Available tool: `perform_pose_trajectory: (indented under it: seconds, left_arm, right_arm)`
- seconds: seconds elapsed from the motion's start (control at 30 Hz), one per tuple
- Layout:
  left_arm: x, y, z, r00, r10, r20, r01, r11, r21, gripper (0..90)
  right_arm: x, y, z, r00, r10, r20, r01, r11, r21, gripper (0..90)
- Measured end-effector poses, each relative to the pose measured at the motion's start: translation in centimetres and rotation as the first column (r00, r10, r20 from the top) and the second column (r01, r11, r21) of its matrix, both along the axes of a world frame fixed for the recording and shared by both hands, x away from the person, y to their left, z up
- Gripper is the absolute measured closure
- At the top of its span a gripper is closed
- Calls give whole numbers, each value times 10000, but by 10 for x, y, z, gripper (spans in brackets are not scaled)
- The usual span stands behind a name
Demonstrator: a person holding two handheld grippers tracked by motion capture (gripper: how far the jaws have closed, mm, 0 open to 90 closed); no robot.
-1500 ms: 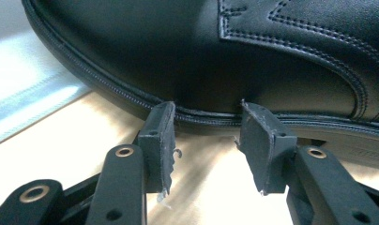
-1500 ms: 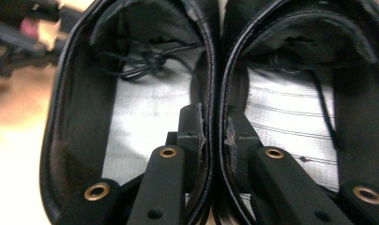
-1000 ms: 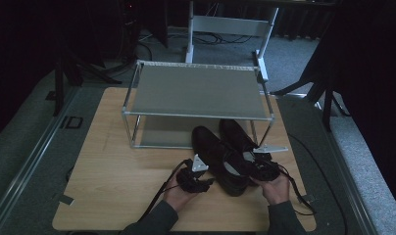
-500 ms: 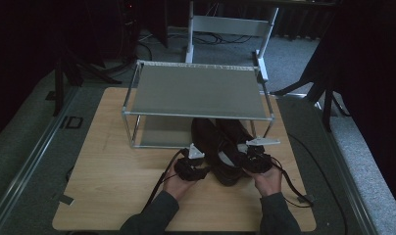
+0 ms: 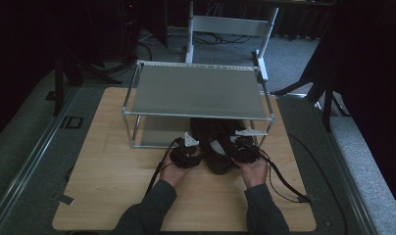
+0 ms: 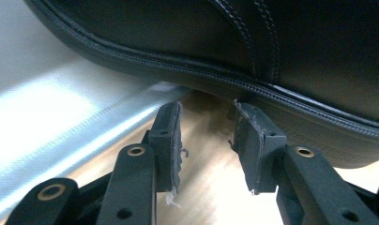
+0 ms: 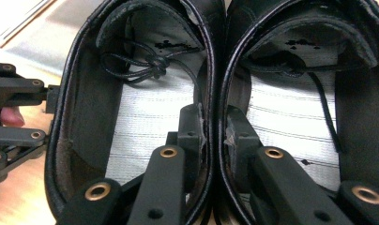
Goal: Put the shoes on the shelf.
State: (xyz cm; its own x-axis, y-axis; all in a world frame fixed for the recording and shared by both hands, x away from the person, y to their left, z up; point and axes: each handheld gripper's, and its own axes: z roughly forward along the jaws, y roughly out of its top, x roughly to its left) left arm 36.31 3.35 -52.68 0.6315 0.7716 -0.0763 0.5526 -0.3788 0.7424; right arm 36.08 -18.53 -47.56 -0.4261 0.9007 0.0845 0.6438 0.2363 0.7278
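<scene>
A pair of black lace-up shoes (image 5: pixel 216 147) lies side by side on the wooden table, toes pushed under the metal shelf rack (image 5: pixel 196 90). My right gripper (image 7: pixel 215 126) has one jaw inside each shoe and is shut on their two touching inner walls; the left shoe (image 7: pixel 131 93) and the right shoe (image 7: pixel 300 93) both show pale insoles. In the high view the right gripper (image 5: pixel 245 149) is at the heels. My left gripper (image 6: pixel 206 136) stands open, nothing between its jaws, just beside the outer side of the left shoe (image 6: pixel 225 42); from above the left gripper (image 5: pixel 186 154) is left of the pair.
The rack's lower metal plate (image 6: pixel 47 108) lies just ahead of the left gripper. The rack's top plate covers the shoes' front halves. Bare wooden table (image 5: pixel 108 161) stretches to the left and front. A white frame (image 5: pixel 230 24) stands behind the table.
Both grippers and the pair of shoes have moved away from the person, so the shoes' toes have slid under the rack's top plate.
</scene>
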Motion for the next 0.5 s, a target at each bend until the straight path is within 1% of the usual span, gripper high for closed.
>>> perform_pose_trajectory:
  seconds: [0.13,0.2,0.3,0.37,0.5]
  left_arm:
    - [5,2,1,9995,263,198,-262,9996,-69,632]
    - [7,1,-1,9990,341,280,-339,9994,-68,640]
    - [11,0,-2,9977,567,377,-561,9983,-174,676]
    - [14,-1,-2,9963,720,466,-709,9972,-253,698]
    - [19,-6,0,9934,929,666,-922,9956,-137,751]
  right_arm:
    - [4,4,0,9997,-227,87,226,9996,155,795]
    - [5,7,1,9994,-318,165,318,9995,36,795]
    - [8,12,2,9984,-505,261,507,9987,-70,794]
    - [11,12,2,9974,-674,242,672,9977,88,794]
    - [17,12,0,9945,-1019,250,1009,9942,380,794]
